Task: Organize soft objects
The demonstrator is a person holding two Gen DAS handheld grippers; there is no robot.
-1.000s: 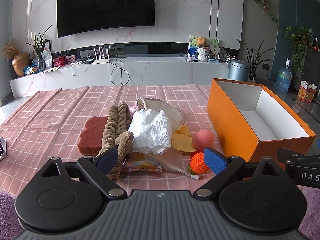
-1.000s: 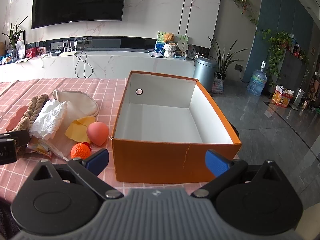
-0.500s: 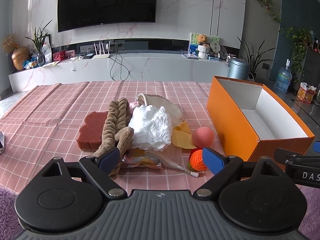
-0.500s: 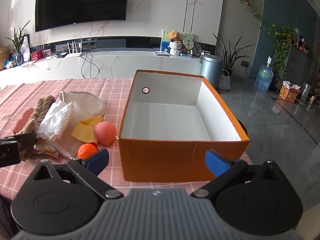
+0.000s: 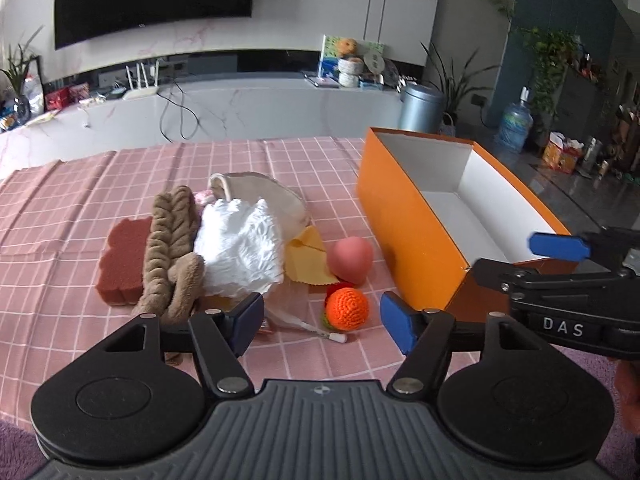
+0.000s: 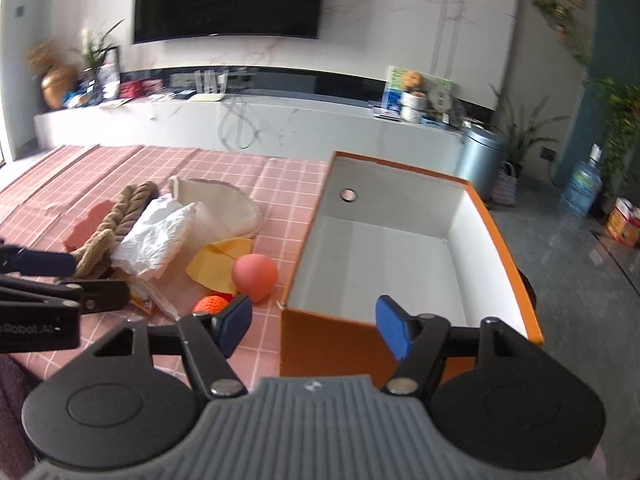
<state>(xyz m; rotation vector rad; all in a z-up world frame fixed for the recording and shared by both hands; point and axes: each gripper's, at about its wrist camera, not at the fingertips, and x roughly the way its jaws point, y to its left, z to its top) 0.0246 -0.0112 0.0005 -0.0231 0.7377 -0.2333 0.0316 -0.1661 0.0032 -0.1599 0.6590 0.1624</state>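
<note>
Left wrist view: we hold the left gripper [image 5: 322,316] with its blue pads spread and nothing between them, low over the pink checked tablecloth [image 5: 80,200]. Just beyond the pads lies the heap of soft things: an orange crocheted ball [image 5: 347,307] nearest, a pink ball [image 5: 351,255] behind it, a yellow cloth [image 5: 306,258], crumpled white fabric [image 5: 240,250], a braided brown plush rope [image 5: 170,240], a rust-red sponge [image 5: 122,264] and a cream pouch [image 5: 264,196] at the back. A clear plastic packet [image 5: 296,312] is partly covered by the white fabric, and we cannot make out its contents. The orange box [image 5: 404,228] stands open to the right of the heap, close to the pink ball but apart from it. The right gripper [image 5: 568,264] enters from the right edge and blocks the box's near corner. Right wrist view: the right gripper [image 6: 314,326] is likewise spread and empty, poised over the near left corner of the orange box [image 6: 320,348]. Only here do we see the whole white interior, with nothing in it, and a round hole [image 6: 348,195] in the far wall. The left pad hides most of the orange crocheted ball [image 6: 208,305]; the pink ball [image 6: 255,274] lies just beside the box wall. The left gripper [image 6: 40,280] crosses the left edge and covers the near end of the rope [image 6: 112,232]. This view is slightly blurred, so the sponge [image 6: 88,222] reads only as a reddish patch.
</note>
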